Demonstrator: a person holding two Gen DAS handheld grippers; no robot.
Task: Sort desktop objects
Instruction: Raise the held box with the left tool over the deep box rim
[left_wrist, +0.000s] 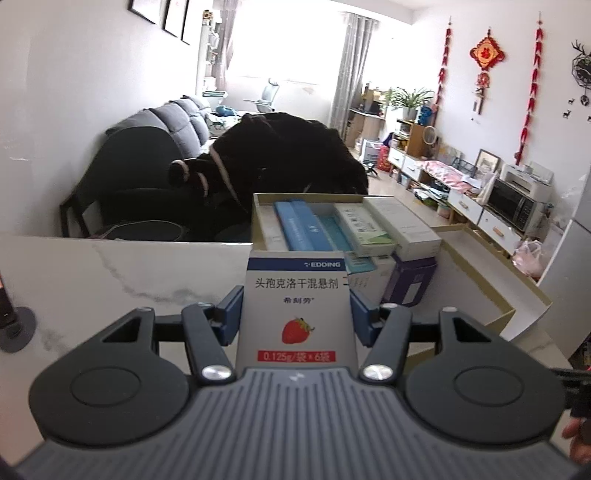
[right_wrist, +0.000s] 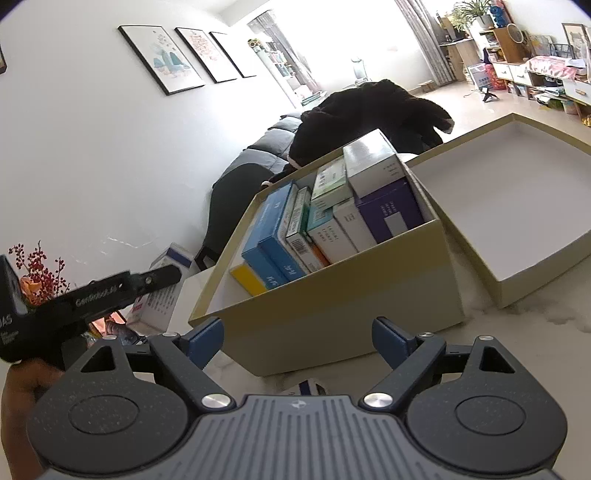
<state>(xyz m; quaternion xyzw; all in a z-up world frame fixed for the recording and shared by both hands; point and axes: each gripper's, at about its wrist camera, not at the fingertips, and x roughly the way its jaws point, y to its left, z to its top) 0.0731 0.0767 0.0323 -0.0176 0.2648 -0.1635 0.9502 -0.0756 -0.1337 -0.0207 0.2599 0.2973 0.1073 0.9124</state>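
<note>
Now my left tool (left_wrist: 295, 314) grips a strawberry medicine box (left_wrist: 295, 306) above the desk (left_wrist: 129, 273).
Its blue pads press both sides of that box, just before the open carton (left_wrist: 258, 206) packed with other boxes. My right tool (right_wrist: 297, 338) gapes wide and empty, facing the carton's front wall; the lid (right_wrist: 517, 192) lies beside it.

Packets (right_wrist: 325, 218) upright in box (right_wrist: 332, 306); lid (right_wrist: 535, 288) just right.
</note>
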